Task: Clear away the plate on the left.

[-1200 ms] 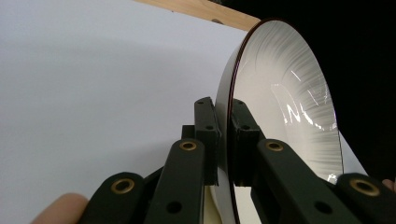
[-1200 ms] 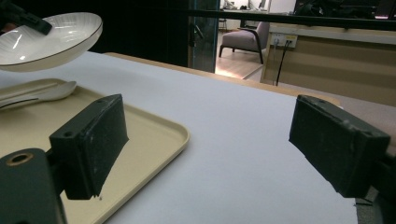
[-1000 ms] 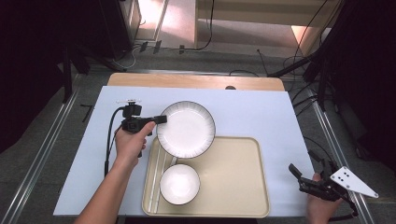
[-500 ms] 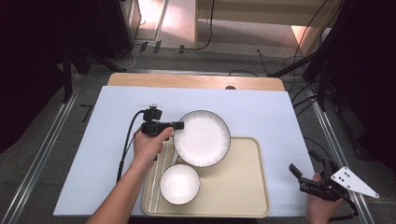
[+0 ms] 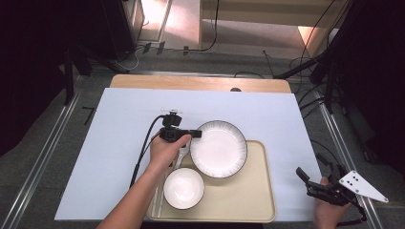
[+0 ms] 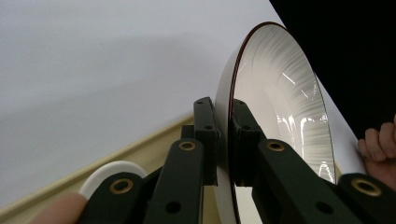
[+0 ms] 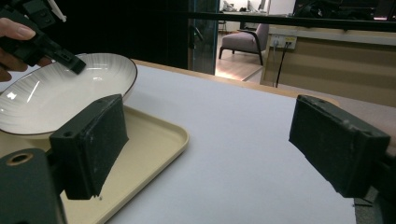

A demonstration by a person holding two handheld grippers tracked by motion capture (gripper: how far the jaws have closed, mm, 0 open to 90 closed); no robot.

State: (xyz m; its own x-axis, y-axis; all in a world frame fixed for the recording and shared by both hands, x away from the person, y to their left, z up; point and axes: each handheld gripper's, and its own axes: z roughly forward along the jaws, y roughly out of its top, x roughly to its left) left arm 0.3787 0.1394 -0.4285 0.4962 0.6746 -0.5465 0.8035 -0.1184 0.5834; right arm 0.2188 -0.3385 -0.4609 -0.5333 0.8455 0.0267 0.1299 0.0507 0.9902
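Small white bowl (image 5: 184, 188) on beige tray (image 5: 248, 202), white table (image 5: 119, 129), grey armchair (image 7: 243, 42) beyond.

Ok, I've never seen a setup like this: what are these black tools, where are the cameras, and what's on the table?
No robot here: a person holds a two-jaw claw in each hand. One camera looks down from above; another rides on each claw. The left claw is shut on the rim of a white plate, held partly over a beige tray. A small white bowl sits in the tray. The right claw is open, holding nothing, at the table's near right corner. The white table carries the tray.
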